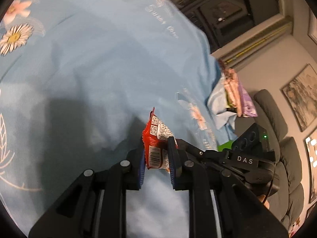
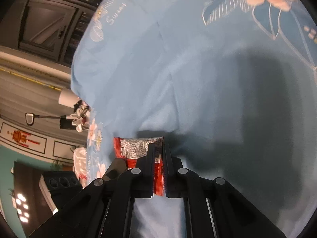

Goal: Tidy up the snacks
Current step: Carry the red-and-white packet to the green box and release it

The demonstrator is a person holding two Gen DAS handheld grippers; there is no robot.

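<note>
My left gripper [image 1: 157, 148] is shut on a small red snack packet [image 1: 156, 138] with a barcode and white label, held above the light blue flowered cloth [image 1: 99, 69]. My right gripper [image 2: 158, 158] is shut on another red snack packet [image 2: 136, 148] with a white printed back, also just above the cloth [image 2: 198, 79]. The right gripper's black body, marked DAS [image 1: 245, 160], shows at the right of the left wrist view. A pile of other snack packs [image 1: 235, 91], pink, green and purple, lies at the cloth's far right edge.
The blue cloth covers a table that fills most of both views. Dark cabinets [image 1: 227, 15] and a grey sofa [image 1: 277, 123] stand beyond its edge. A white object and a black stand [image 2: 69, 117] are off the table's left edge in the right wrist view.
</note>
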